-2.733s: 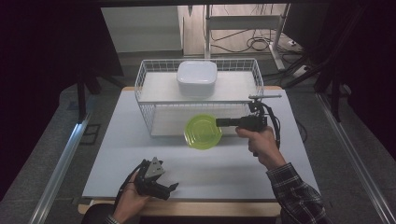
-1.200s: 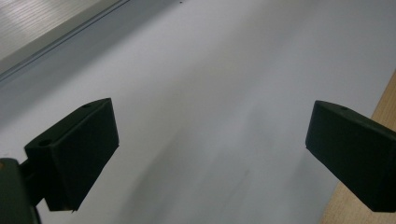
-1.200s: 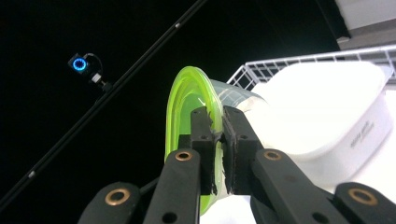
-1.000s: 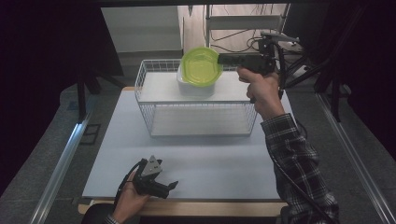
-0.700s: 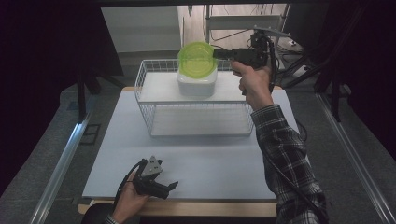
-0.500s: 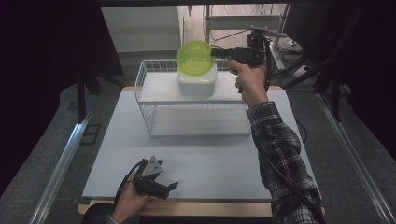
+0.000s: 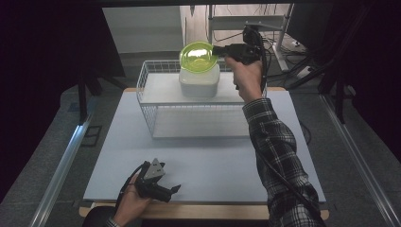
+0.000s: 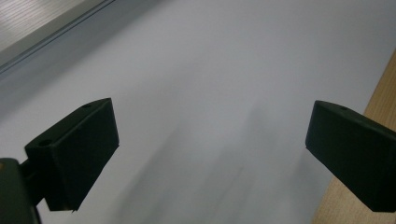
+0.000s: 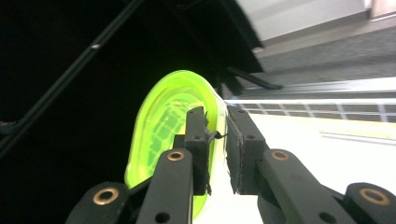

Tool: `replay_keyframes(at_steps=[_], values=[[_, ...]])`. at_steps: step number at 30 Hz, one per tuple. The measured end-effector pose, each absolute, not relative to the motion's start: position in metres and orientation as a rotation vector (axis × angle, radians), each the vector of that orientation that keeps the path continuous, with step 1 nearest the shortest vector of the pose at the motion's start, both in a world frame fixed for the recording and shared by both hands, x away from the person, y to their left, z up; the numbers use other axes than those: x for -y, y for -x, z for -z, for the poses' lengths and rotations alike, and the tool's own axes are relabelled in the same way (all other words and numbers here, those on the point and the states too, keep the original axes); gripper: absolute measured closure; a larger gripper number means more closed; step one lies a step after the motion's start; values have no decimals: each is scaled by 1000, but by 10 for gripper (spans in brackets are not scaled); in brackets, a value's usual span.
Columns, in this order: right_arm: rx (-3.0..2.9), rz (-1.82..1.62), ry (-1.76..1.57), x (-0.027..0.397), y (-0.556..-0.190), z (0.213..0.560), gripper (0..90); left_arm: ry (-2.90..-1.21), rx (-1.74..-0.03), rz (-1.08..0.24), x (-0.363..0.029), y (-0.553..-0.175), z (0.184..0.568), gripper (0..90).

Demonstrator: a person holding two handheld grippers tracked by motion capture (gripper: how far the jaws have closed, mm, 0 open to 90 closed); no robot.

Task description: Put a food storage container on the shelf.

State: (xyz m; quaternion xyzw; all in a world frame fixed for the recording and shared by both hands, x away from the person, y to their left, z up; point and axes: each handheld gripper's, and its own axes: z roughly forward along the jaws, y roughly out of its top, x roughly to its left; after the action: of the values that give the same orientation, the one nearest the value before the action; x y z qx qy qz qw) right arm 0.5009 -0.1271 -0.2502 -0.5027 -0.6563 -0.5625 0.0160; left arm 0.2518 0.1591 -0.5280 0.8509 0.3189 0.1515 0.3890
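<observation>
Green and see-through, the bowl [image 7: 198, 56] sits at upper centre of the high view, just above the white lidded container [image 7: 198, 81] in the wire basket [image 7: 156, 113]. The right gripper [image 7: 218, 49] pinches the bowl's rim; its jaws have just been opening slightly, rim between them. At lower left, the left gripper [image 7: 176, 189] rests on the table [image 7: 222, 161], jaws wide and empty.

You're working in a lab-style recording booth: black curtains [image 7: 52, 71] surround the desk [image 7: 208, 161], with metal shelving [image 7: 246, 23] and loose cables [image 7: 288, 52] behind.
</observation>
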Motion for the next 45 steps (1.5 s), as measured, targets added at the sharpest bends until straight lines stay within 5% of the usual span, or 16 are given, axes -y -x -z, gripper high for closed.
replay_keyframes(at_steps=[14,28,45], values=[[2004,1733,1639,124,-508,260,674,-2172,-808,-383,-159,-252,528,23],[2106,1780,1511,130,-503,257,378,-2173,-808,-385,-158,-252,528,22],[2321,1802,1334,146,-477,266,216,-2181,-809,-387,-158,-252,529,22]])
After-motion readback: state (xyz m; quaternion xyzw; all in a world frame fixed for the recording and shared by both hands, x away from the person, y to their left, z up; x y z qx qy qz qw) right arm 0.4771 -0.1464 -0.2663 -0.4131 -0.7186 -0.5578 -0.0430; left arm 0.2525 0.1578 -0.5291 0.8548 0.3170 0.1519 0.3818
